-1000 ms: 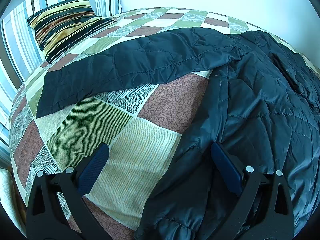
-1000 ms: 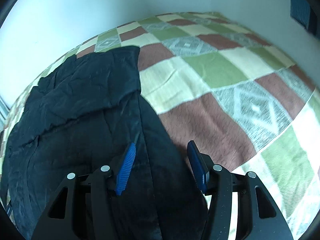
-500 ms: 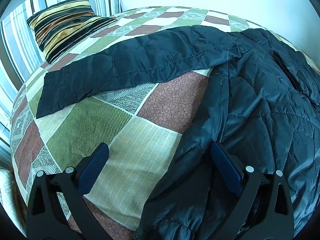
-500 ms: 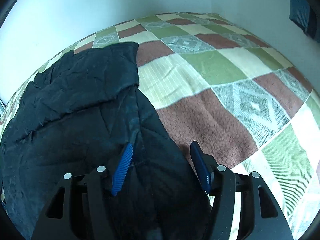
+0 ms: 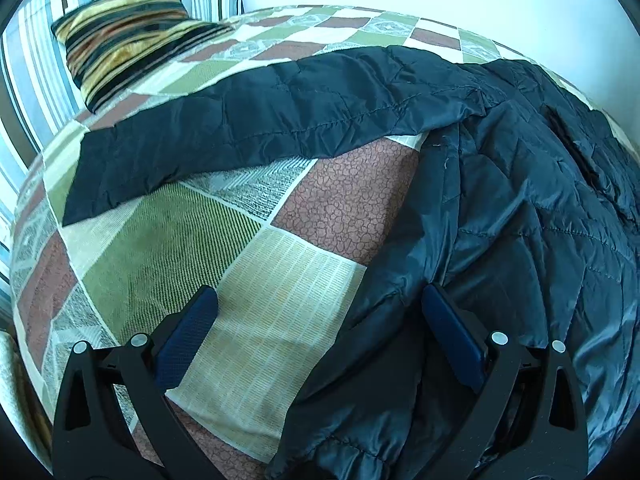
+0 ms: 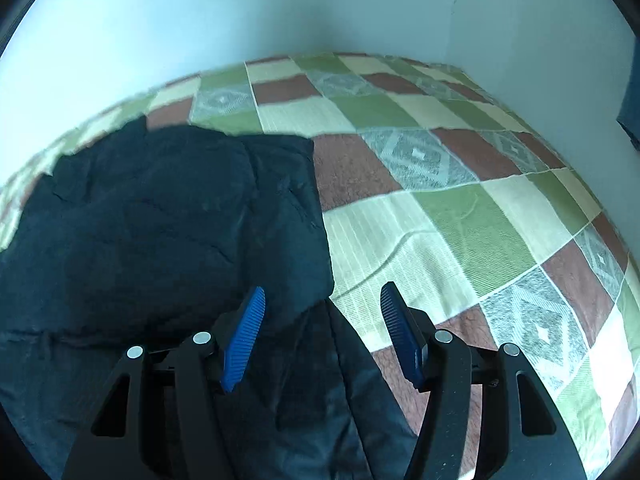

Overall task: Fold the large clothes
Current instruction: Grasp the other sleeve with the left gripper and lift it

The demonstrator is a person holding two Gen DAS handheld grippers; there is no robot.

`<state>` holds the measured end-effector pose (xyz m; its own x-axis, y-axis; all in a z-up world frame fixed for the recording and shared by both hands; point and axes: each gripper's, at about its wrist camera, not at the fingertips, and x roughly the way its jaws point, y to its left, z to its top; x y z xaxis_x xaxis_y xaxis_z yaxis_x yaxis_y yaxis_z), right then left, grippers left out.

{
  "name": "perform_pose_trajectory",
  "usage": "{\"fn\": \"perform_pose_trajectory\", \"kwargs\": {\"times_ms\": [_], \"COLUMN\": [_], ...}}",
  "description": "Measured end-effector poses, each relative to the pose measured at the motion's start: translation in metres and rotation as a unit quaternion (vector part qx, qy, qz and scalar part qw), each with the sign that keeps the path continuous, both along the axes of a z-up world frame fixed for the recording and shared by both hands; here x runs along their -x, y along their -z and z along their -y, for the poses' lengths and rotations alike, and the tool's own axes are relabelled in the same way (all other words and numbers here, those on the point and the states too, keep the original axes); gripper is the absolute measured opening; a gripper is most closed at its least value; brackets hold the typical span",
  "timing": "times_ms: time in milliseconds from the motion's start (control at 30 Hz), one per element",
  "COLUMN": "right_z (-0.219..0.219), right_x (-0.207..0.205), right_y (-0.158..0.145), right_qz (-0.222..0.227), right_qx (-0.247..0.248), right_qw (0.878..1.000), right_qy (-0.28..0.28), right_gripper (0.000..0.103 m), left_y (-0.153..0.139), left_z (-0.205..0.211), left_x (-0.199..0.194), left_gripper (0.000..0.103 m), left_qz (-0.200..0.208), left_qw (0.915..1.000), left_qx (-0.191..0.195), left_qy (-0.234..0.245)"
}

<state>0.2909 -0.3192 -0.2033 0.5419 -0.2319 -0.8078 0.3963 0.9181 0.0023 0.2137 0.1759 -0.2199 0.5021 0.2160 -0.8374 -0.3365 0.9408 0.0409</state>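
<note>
A dark navy quilted puffer jacket (image 5: pixel 520 208) is spread on the patchwork bedspread (image 5: pixel 256 280), one sleeve (image 5: pixel 248 128) stretched ahead of the open left gripper (image 5: pixel 316 320). The other sleeve (image 6: pixel 224 200) seems folded inward, ahead-left of the open, empty right gripper (image 6: pixel 322 320). Most folding is judged outstanding.

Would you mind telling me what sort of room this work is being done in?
Most likely a bedroom: a dark quilted jacket lies spread on a bed with a patchwork bedspread, and a striped pillow sits by a striped curtain or headboard.
</note>
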Motion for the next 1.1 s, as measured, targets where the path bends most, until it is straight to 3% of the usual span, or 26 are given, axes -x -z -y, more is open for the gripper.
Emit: {"fn": "perform_pose_trajectory", "kwargs": {"times_ms": [33, 100, 267, 400, 667, 833, 1000, 1033, 1100], "right_z": [0.0, -0.001, 0.003, 0.012, 0.015, 0.015, 0.015, 0.015, 0.016], "right_x": [-0.003, -0.004, -0.002, 0.001, 0.003, 0.003, 0.003, 0.003, 0.002], "right_y": [0.007, 0.017, 0.025, 0.029, 0.032, 0.032, 0.033, 0.033, 0.033], "right_qz": [-0.006, -0.012, -0.01, -0.003, 0.0, 0.0, 0.0, 0.0, 0.0], "right_qx": [-0.001, 0.013, 0.011, -0.021, -0.032, -0.031, -0.03, -0.03, -0.029], "right_qw": [1.0, 1.0, 1.0, 0.999, 0.998, 0.999, 0.999, 0.999, 0.999], "right_qy": [-0.001, 0.008, 0.023, 0.035, 0.044, 0.044, 0.045, 0.045, 0.045], "right_gripper": [0.062, 0.077, 0.086, 0.092, 0.096, 0.097, 0.097, 0.097, 0.097], "left_y": [0.0, -0.002, -0.016, -0.028, -0.026, -0.011, -0.001, -0.002, -0.004], "left_z": [-0.001, -0.003, -0.013, -0.055, -0.159, -0.208, -0.23, -0.233, -0.237], "left_x": [0.0, 0.0, 0.015, 0.031, 0.043, 0.034, 0.019, 0.015, 0.013], "left_gripper": [0.101, 0.101, 0.101, 0.101, 0.101, 0.101, 0.101, 0.1, 0.072], "left_qz": [-0.002, -0.001, 0.021, 0.047, 0.079, 0.101, 0.113, 0.114, 0.114], "left_qw": [1.0, 0.9999, 0.9995, 0.996, 0.9829, 0.9757, 0.9727, 0.9735, 0.9729], "left_qx": [0.004, 0.013, 0.022, 0.064, 0.084, 0.139, 0.153, 0.153, 0.152], "left_qy": [0.0, 0.001, -0.004, -0.04, -0.144, -0.136, -0.133, -0.126, -0.131]}}
